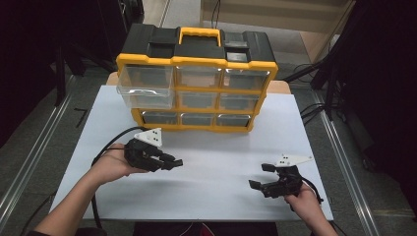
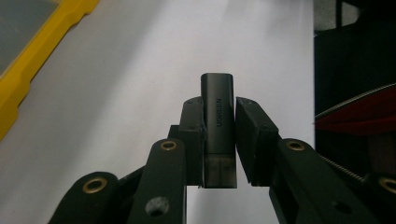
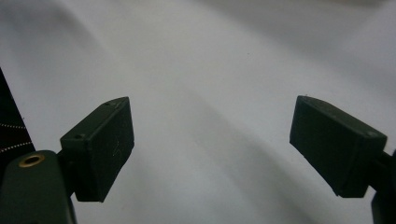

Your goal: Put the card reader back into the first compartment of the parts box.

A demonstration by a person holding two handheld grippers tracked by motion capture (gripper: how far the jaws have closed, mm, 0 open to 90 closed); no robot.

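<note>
Two grippers work over the white board [image 1: 211, 167] in front of the yellow-and-black drawer organizer [image 1: 196, 78]. The left gripper [image 2: 219, 135] is clenched on a small dark UGREEN adapter [image 2: 217, 116], which stands upright between the pads and sticks out past their tips; in the high view this left gripper [image 1: 178, 162] sits just in front of the organizer's lower left drawers, off the board. The right gripper [image 3: 210, 144] is released, its jaws wide apart with bare board between them, well to the right of the organizer's front [image 1: 260, 177]
</note>
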